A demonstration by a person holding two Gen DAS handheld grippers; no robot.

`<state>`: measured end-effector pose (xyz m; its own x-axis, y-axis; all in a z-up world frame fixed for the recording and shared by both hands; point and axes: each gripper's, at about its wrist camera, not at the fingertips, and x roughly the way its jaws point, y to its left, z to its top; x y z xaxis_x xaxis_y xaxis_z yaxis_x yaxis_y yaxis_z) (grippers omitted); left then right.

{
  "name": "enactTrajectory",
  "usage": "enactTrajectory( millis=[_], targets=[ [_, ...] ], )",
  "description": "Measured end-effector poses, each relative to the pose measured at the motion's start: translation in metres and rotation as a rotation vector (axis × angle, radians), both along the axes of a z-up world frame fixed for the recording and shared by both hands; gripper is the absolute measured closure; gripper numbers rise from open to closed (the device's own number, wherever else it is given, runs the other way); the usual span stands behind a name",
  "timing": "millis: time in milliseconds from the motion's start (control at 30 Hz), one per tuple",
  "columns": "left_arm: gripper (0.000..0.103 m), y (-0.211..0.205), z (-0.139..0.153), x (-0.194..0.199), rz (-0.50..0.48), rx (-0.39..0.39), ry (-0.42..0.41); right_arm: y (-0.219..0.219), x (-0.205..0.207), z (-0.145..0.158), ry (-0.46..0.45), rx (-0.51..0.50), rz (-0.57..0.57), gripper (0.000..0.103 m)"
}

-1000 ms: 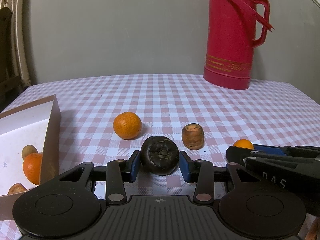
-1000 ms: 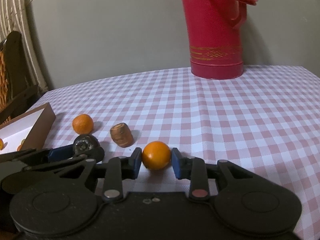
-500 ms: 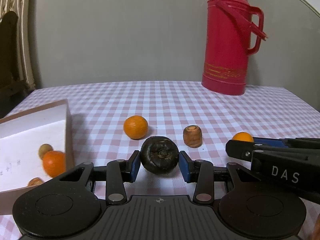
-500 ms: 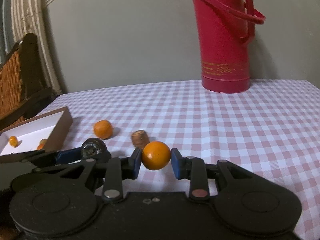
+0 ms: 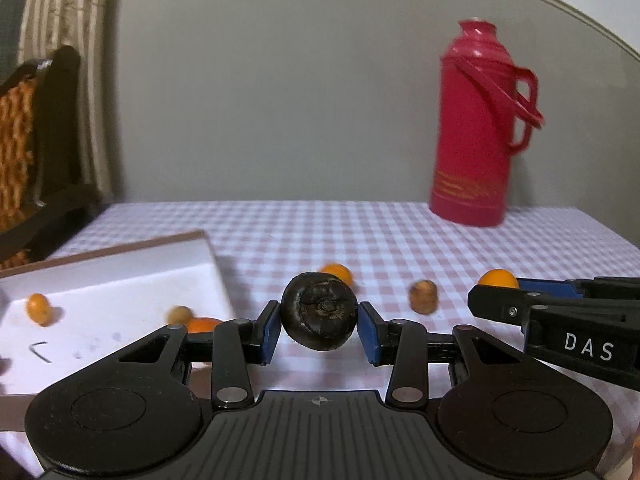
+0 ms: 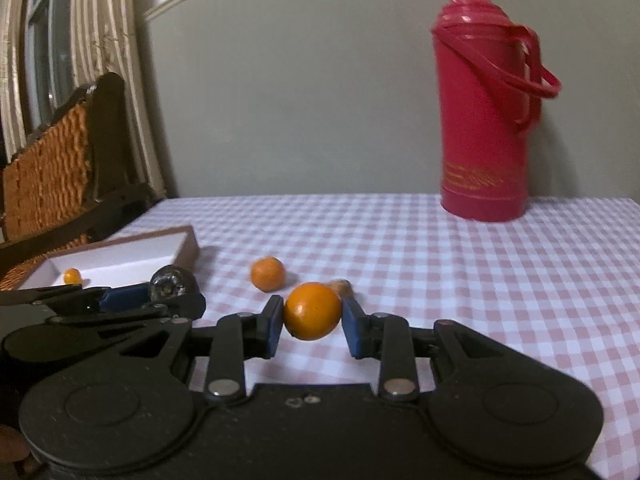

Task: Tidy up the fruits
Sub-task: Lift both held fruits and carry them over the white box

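Your left claw [image 5: 319,326] grips the dark fruit [image 5: 319,311], your right claw [image 6: 313,323] the orange fruit [image 6: 313,311]; both have risen off the tabletop [image 6: 460,264] since a second ago. The box [image 5: 120,276] now shows more of its floor, holding what look like three small fruits, blurred.

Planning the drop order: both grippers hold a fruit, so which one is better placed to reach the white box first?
Left. The left gripper, shut on the dark fruit, sits beside the white box; the right gripper with the orange fruit is farther from it.
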<state>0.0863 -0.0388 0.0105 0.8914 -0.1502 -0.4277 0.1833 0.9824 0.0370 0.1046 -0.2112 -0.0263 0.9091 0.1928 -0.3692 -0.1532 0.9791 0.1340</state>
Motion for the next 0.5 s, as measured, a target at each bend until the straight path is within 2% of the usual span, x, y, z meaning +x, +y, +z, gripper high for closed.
enactTrajectory(
  millis=[167, 500],
  targets=[
    [0.061, 0.022, 0.003, 0.001, 0.051, -0.009, -0.011, 0.024, 0.002, 0.006, -0.038, 0.003, 0.053, 0.08],
    [0.061, 0.063, 0.006, -0.006, 0.132, -0.022, -0.027, 0.066, 0.013, 0.009, -0.059, 0.012, 0.149, 0.08]
  ],
)
